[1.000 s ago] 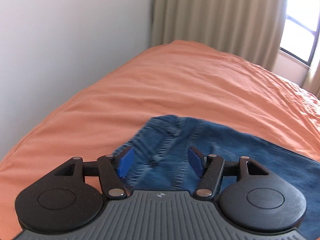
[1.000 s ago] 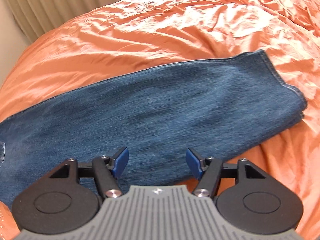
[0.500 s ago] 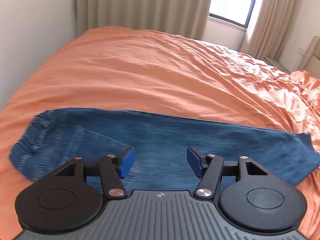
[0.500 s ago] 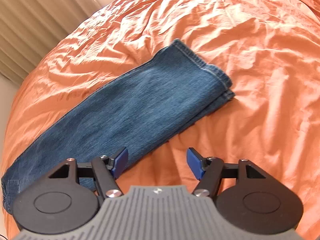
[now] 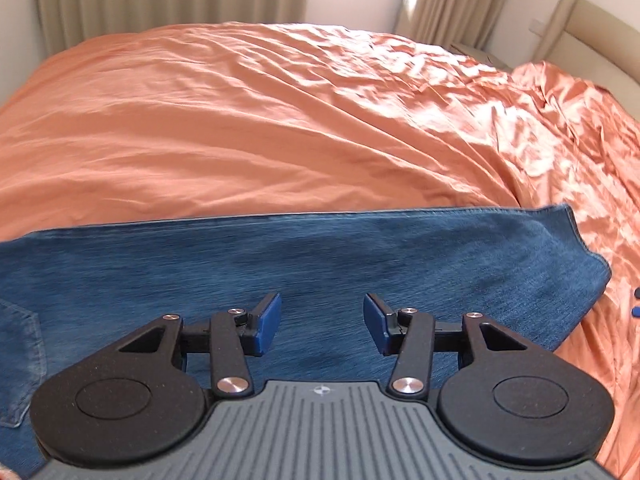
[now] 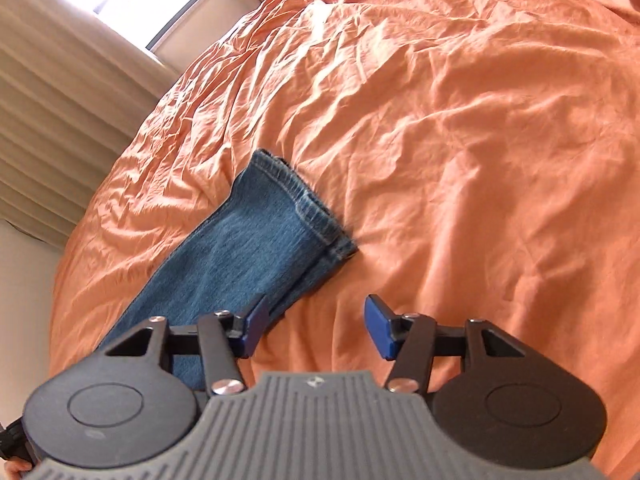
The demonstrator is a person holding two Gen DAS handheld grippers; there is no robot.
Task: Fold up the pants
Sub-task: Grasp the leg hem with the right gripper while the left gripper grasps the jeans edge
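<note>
The pants (image 5: 320, 256) lie flat on the orange bed (image 5: 260, 120), already doubled leg on leg, their long axis running left to right across the left wrist view. The left tool (image 5: 322, 328) hangs over the middle of the leg, its jaws closing with nothing pinched between them, only denim beneath. The right tool (image 6: 316, 328) sits nearer the hem (image 6: 316, 208), which lies ahead and to the left of it; its jaws are closing too, over bare sheet (the left pad just overlaps the leg's edge). Judging by this, the hem end is the right hand's to take, with the waist end lying off toward the left tool's left side.
</note>
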